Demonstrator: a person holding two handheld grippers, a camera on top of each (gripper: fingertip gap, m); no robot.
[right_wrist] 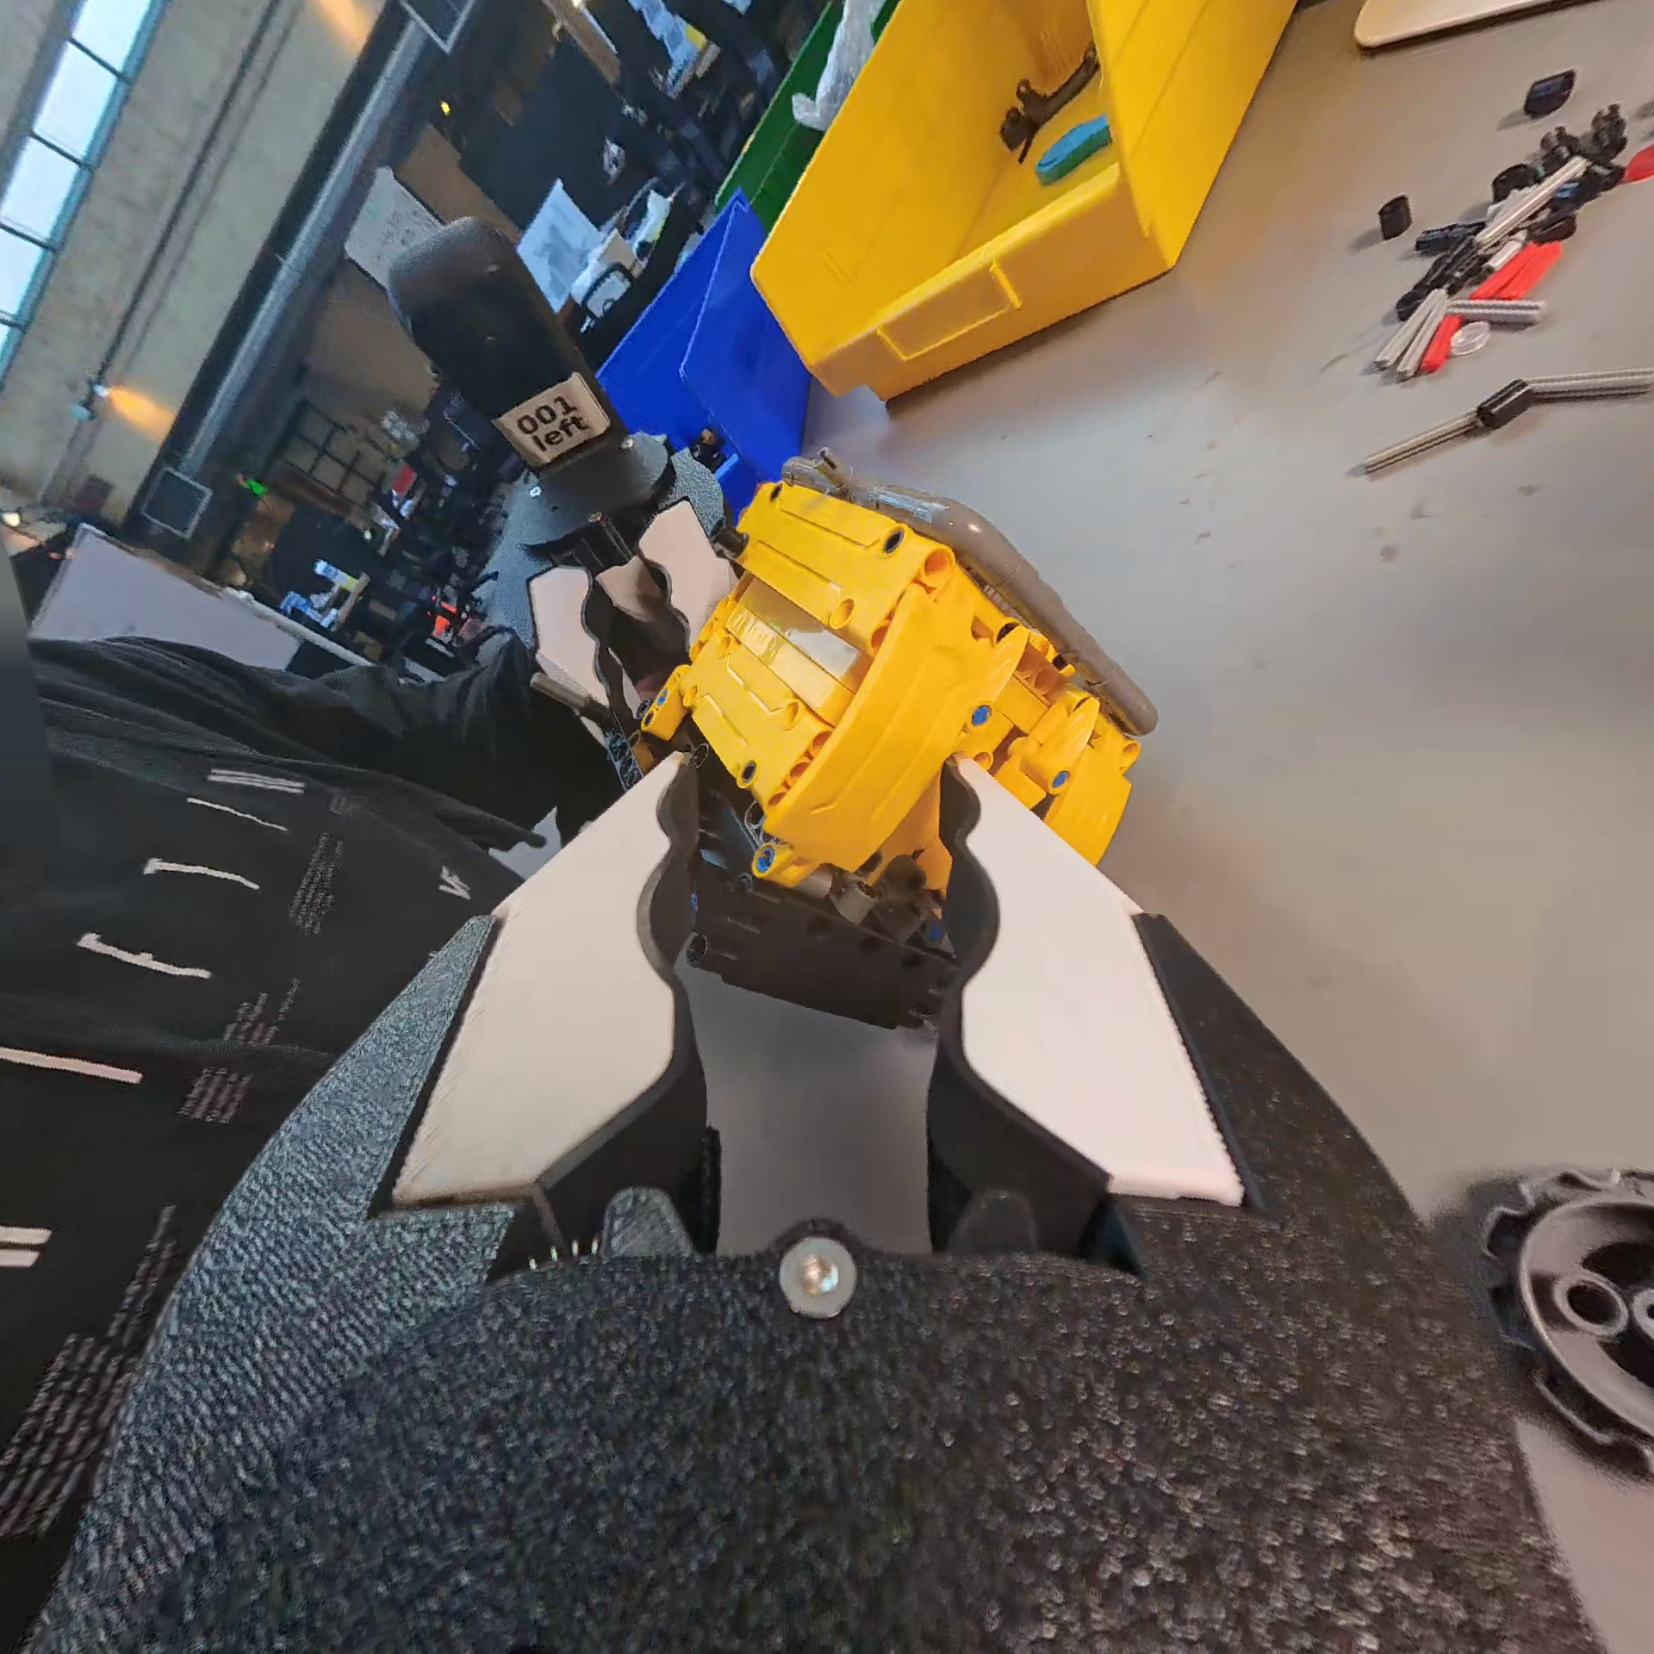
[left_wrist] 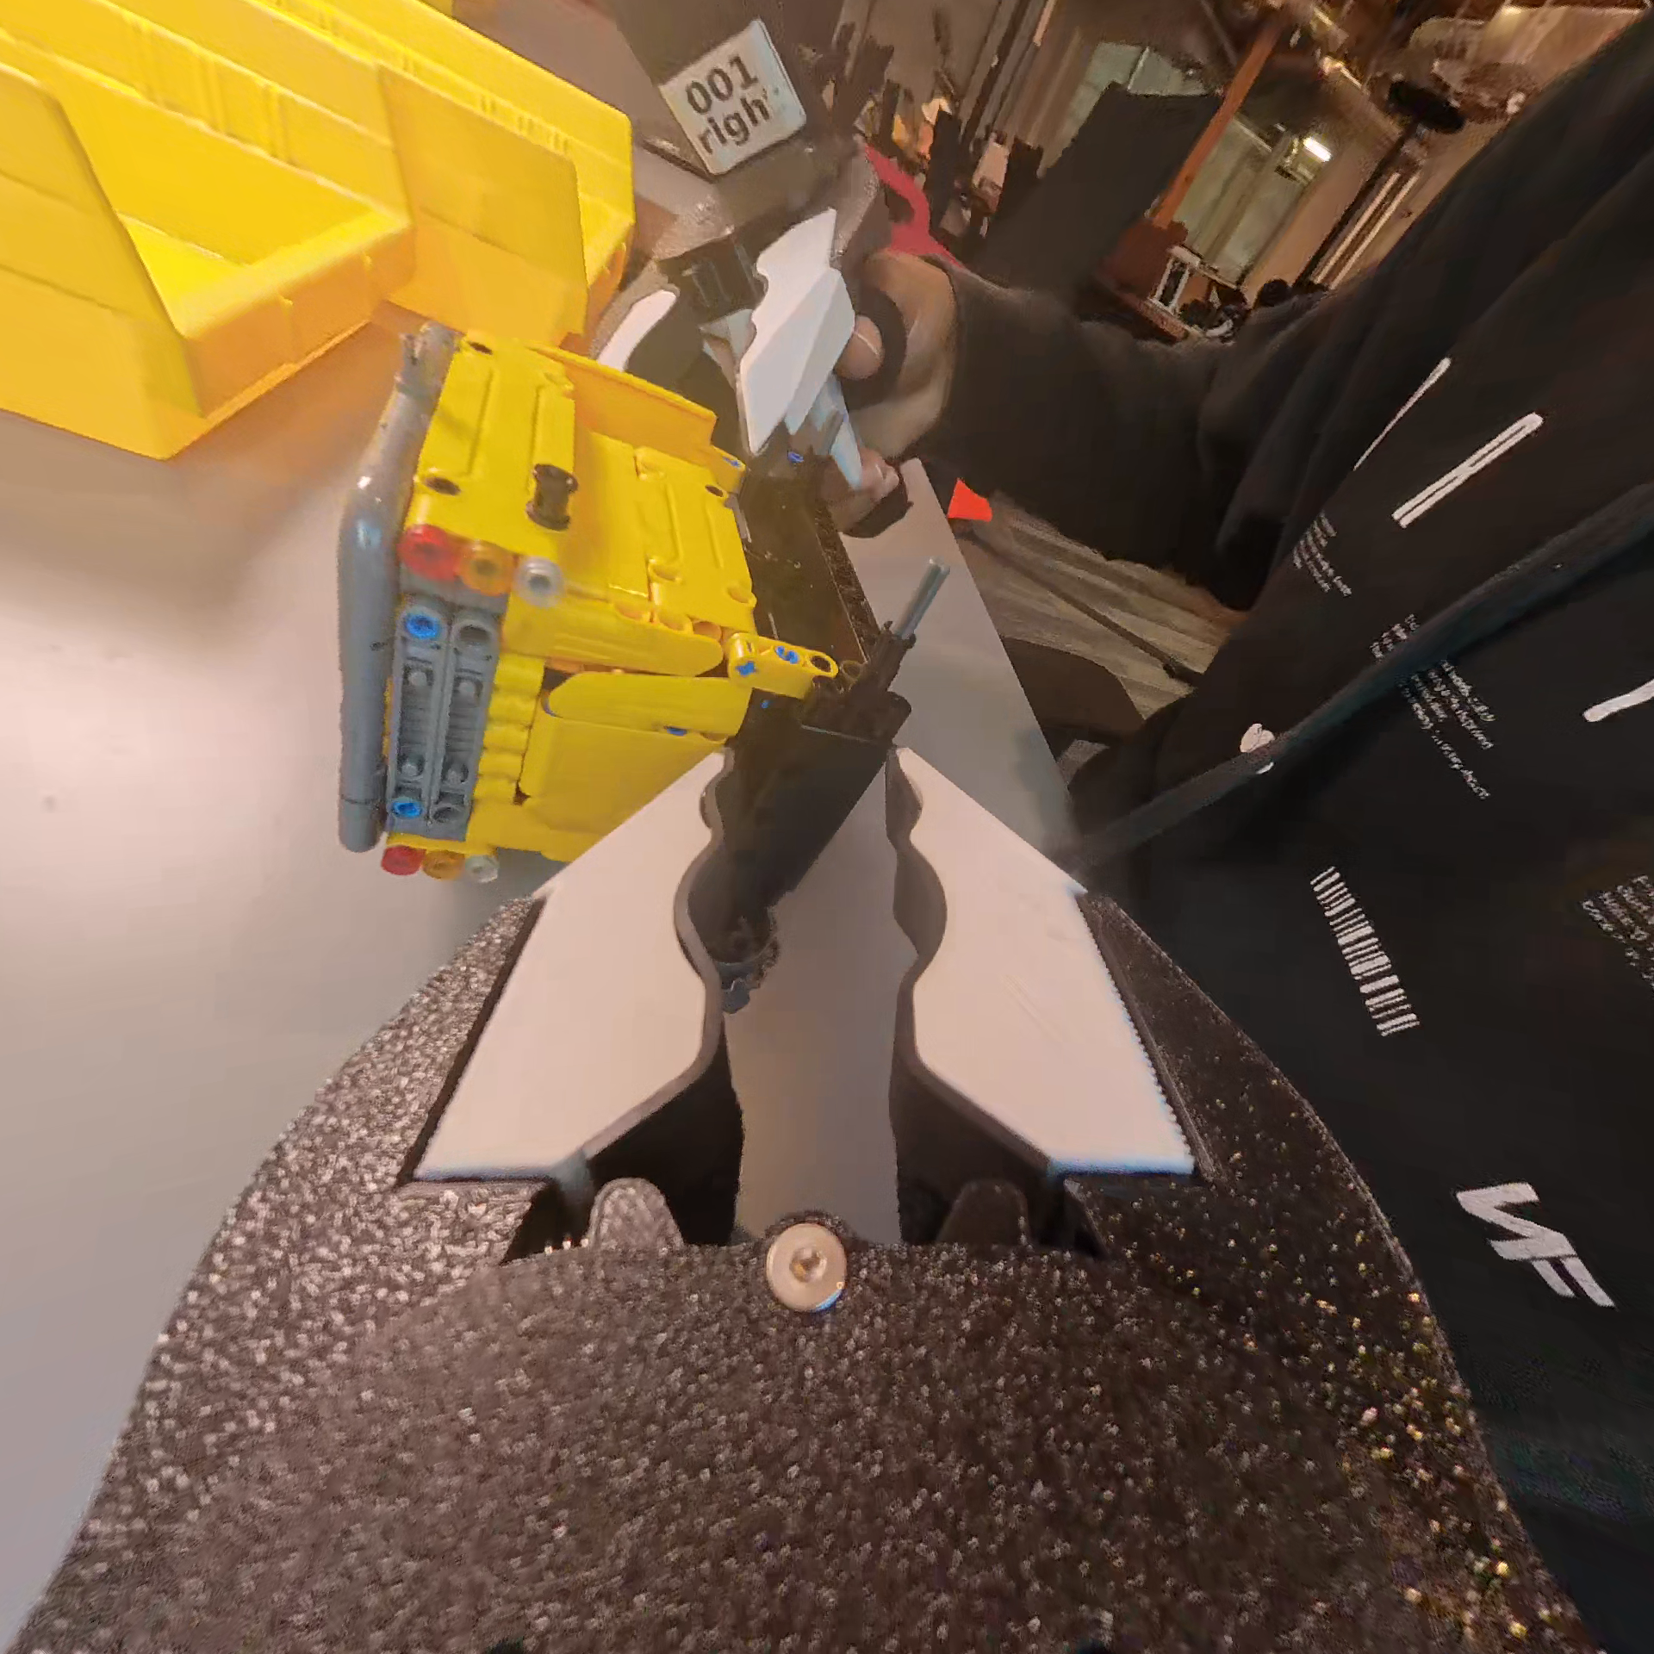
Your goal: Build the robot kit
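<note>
A yellow brick-built vehicle model (left_wrist: 573,626) with a grey bar and a black underframe is held tilted over the grey table (left_wrist: 179,895). My left gripper (left_wrist: 810,761) is shut on the black underframe end (left_wrist: 788,823) of the model. My right gripper (right_wrist: 819,770) is shut on the model (right_wrist: 859,680) from the other side, its white fingers (right_wrist: 555,1002) pressing the yellow body and black frame. Each gripper shows in the other's view: the right one (left_wrist: 797,358) beyond the model, the left one (right_wrist: 644,609) behind it.
Yellow bins (left_wrist: 224,224) stand beside the model; one (right_wrist: 984,224) holds small parts, with a blue bin (right_wrist: 716,358) next to it. Loose grey, red and black parts (right_wrist: 1486,260) lie on the table. A black wheel hub (right_wrist: 1593,1316) lies near my right gripper. A person's black sleeve (left_wrist: 1119,430) is close by. The grippers' ends are close to 9 cm from one another.
</note>
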